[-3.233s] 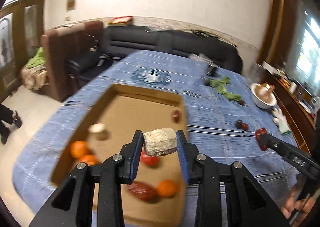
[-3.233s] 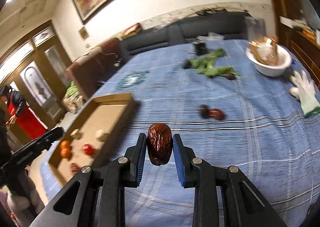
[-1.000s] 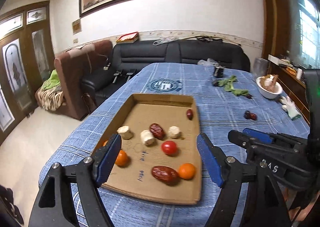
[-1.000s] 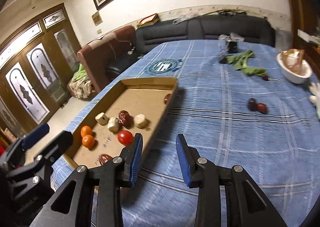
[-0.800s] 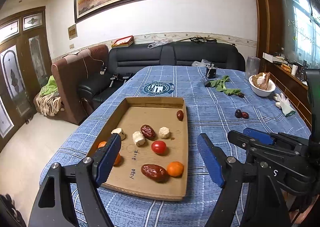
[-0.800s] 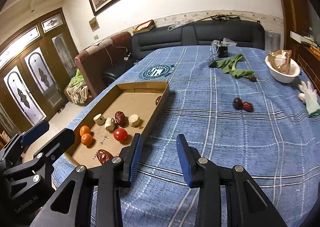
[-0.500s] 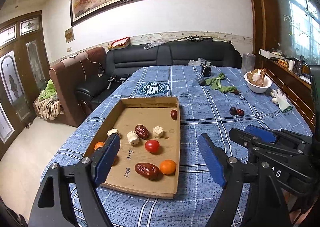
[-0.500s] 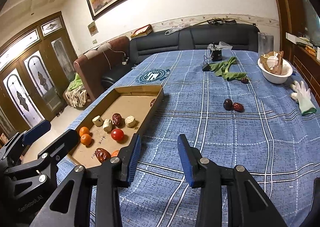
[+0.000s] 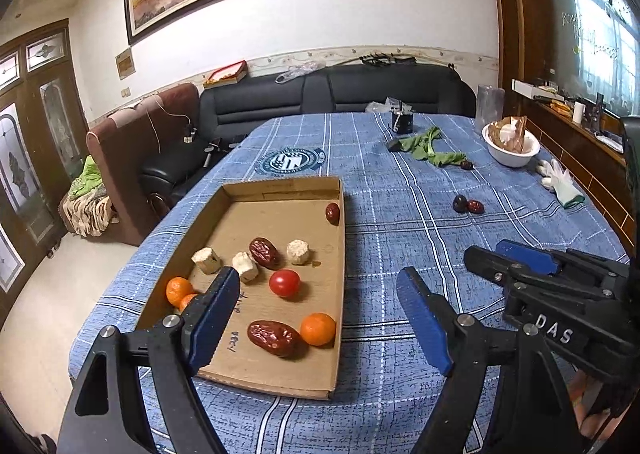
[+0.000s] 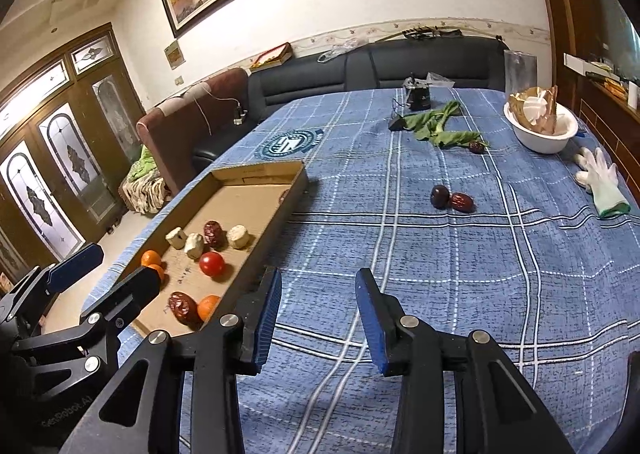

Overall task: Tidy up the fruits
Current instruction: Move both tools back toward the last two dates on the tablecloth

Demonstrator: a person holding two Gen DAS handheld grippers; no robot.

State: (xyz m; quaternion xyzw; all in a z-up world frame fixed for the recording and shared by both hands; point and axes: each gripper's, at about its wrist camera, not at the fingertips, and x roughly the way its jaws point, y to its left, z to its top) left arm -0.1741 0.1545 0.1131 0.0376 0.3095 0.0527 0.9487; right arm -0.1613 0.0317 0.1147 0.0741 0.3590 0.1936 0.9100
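Holding both tongs wide and empty, you have the left gripper (image 9: 320, 306) over the tray (image 9: 340, 254), right gripper (image 10: 318, 308) beside it.

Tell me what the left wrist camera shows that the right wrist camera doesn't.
Only the left wrist view shows the red date in the far corner of the cardboard tray in full, and the open right hand-held gripper from the side. Only the right wrist view shows the open left hand-held gripper from the side. Both show the tomato in the tray, two dark fruits loose on the blue tablecloth, the white bowl and the glove.
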